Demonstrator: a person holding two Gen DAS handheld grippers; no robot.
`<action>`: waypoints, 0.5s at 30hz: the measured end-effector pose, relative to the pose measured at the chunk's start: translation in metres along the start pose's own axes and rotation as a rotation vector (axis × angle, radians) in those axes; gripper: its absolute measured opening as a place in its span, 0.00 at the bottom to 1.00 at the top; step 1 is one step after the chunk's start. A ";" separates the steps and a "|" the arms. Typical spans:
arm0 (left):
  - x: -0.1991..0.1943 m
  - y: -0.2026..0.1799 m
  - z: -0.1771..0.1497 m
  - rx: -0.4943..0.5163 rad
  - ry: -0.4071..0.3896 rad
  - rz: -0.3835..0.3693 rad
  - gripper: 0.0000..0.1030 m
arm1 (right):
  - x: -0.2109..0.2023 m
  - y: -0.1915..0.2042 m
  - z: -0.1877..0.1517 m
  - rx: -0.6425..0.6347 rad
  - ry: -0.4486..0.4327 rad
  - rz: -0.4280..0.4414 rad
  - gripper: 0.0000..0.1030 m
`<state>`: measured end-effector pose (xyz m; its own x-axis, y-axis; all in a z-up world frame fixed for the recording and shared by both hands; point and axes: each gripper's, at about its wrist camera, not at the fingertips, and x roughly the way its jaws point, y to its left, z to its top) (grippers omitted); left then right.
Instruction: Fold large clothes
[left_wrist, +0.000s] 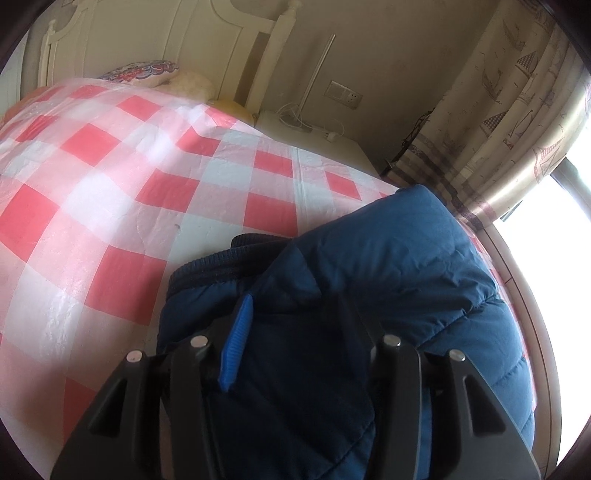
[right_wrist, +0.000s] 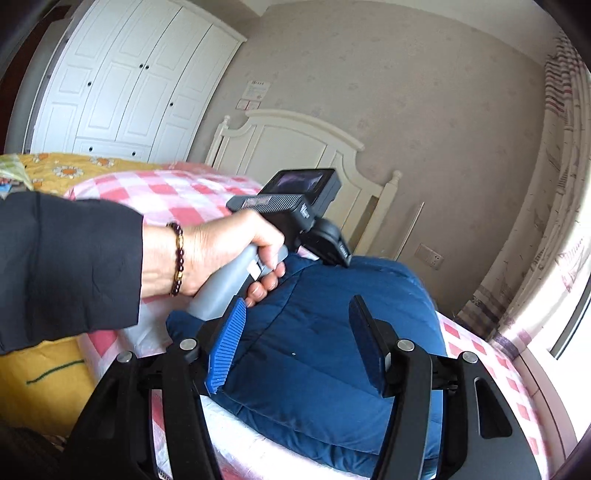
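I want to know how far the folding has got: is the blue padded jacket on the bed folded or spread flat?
Folded. The blue padded jacket sits as a thick bundle, layers doubled over, its ribbed hem showing beneath a top layer, on the checked bed cover.

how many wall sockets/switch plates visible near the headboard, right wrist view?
3: a wall socket low, right of the headboard; two switch plates above its left end. Others may be hidden behind the bed.

The blue padded jacket (right_wrist: 325, 332) lies bundled on the checked bedspread (right_wrist: 177, 192). Just above the jacket's near edge the right gripper (right_wrist: 295, 343) stands with jaws apart — empty. At the jacket's far side, a hand (right_wrist: 221, 251) holds the left gripper (right_wrist: 328, 243).
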<state>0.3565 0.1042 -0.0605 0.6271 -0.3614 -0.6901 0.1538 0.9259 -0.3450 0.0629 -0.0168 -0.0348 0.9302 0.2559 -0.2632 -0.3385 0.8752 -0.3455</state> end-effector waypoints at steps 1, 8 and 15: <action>0.000 0.001 0.000 -0.002 0.000 -0.002 0.48 | 0.003 -0.005 -0.002 0.020 0.008 -0.013 0.55; -0.001 0.002 -0.001 0.006 -0.015 -0.002 0.49 | 0.040 0.008 -0.037 -0.053 0.097 -0.028 0.57; 0.000 0.001 -0.002 0.017 -0.021 0.017 0.52 | 0.042 0.002 -0.032 -0.024 0.142 0.017 0.57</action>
<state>0.3549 0.1047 -0.0626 0.6454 -0.3431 -0.6825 0.1556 0.9338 -0.3223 0.0965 -0.0176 -0.0748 0.8955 0.2082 -0.3933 -0.3588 0.8607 -0.3613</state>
